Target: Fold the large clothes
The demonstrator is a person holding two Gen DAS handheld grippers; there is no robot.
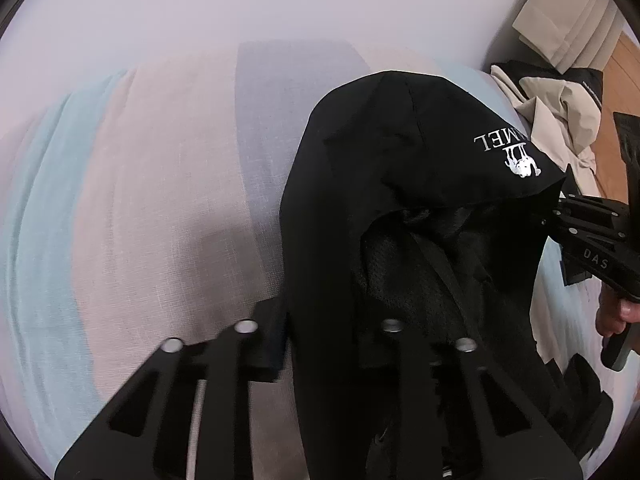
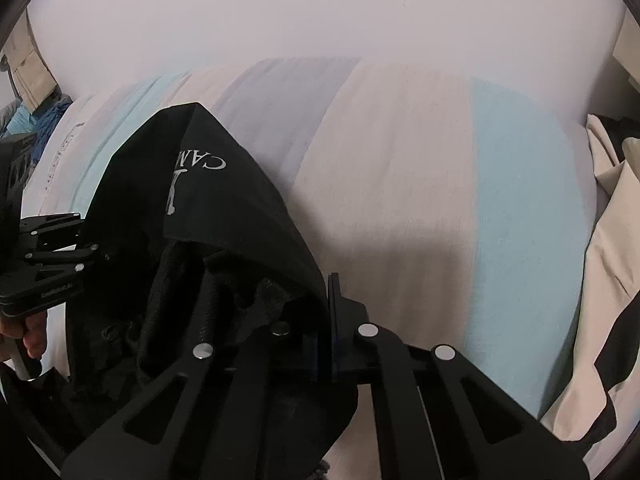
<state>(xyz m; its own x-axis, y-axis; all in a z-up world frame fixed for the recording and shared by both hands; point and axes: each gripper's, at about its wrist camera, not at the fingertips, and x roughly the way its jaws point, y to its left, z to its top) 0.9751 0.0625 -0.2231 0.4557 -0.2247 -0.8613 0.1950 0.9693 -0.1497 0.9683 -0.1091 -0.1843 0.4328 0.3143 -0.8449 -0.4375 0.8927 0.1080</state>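
A black jacket (image 1: 384, 184) with a white camel logo hangs bunched between both grippers above a striped bed. My left gripper (image 1: 298, 344) is shut on the jacket's edge, with cloth draped over its right finger. The right gripper shows in the left wrist view (image 1: 560, 208) at the far right, gripping the hem below the logo. In the right wrist view my right gripper (image 2: 320, 332) is shut on the jacket (image 2: 224, 216), its pads pressed on the cloth edge. The left gripper (image 2: 86, 256) appears at the left, holding the other side.
The bed cover (image 2: 400, 184) has pink, pale blue and grey stripes below the jacket. Beige and black clothes (image 1: 560, 120) lie heaped at the bed's right side, also in the right wrist view (image 2: 612, 248). A plain wall (image 2: 320, 12) stands behind.
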